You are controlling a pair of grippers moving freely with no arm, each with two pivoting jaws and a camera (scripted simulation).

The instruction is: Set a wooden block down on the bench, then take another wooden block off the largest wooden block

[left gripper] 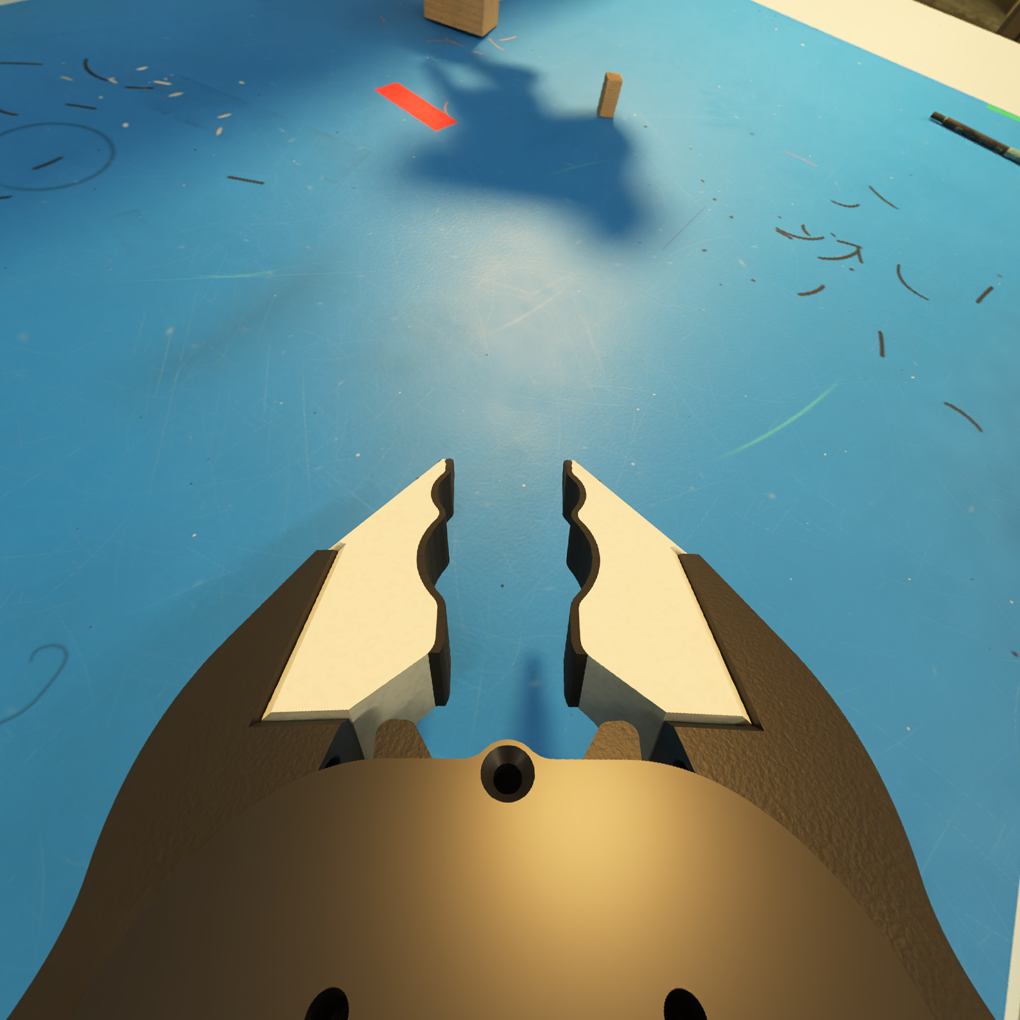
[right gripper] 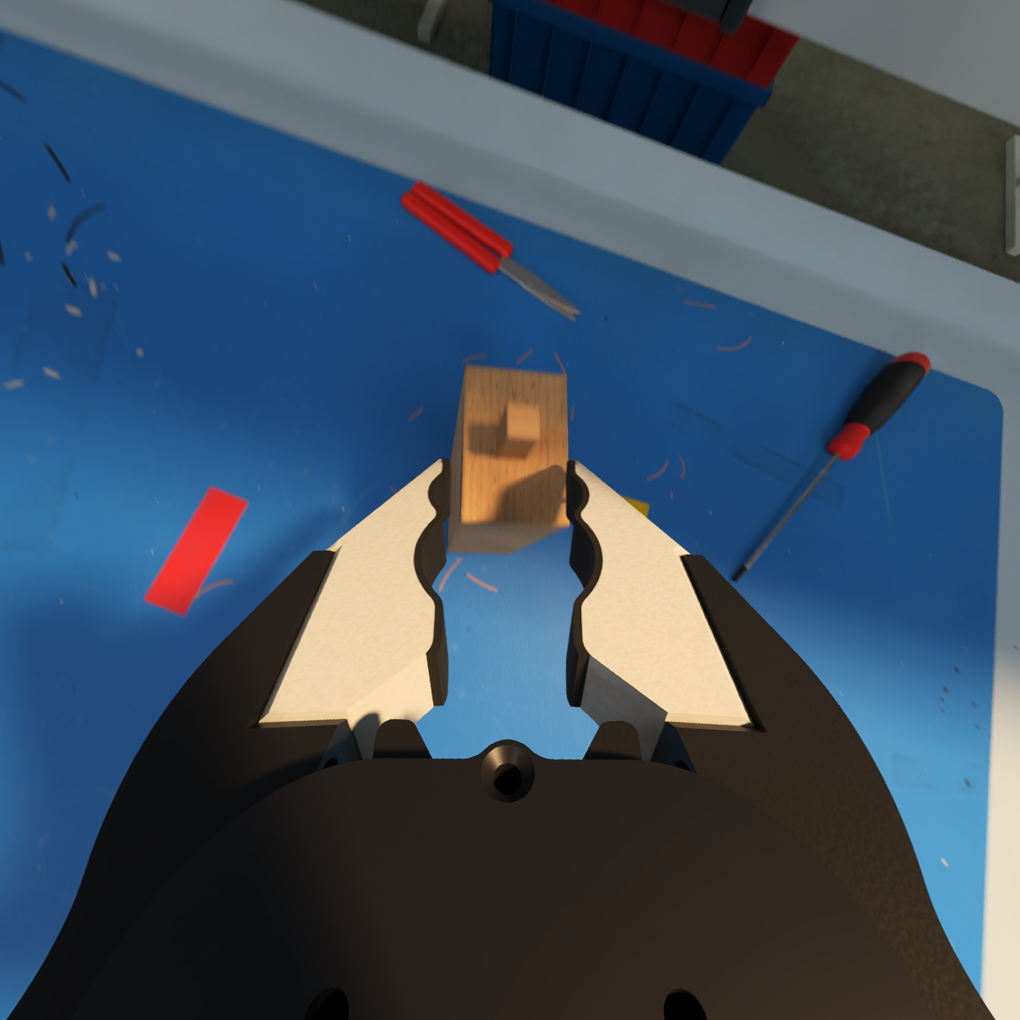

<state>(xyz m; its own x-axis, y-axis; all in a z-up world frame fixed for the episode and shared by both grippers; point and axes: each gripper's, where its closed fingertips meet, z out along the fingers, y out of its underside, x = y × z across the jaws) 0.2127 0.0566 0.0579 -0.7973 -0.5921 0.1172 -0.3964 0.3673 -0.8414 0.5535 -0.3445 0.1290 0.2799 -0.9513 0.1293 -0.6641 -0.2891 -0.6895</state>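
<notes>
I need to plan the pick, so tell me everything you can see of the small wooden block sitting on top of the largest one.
The small wooden block is a pale, plain cube-like piece, lighter than the largest wooden block that it rests on. It sits upright near the far middle of that block's top face and casts a shadow to the left. Only the big block touches it. The right gripper hovers open above, fingers clear of it.

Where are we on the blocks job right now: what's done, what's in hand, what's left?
Done, it seems: a slim block stands upright on the blue bench mat, apart from both tongs. In hand: nothing; the left tongs are open and empty, and the right tongs hang open over the big block. Left: the small block still sits on it, not yet gripped.
</notes>
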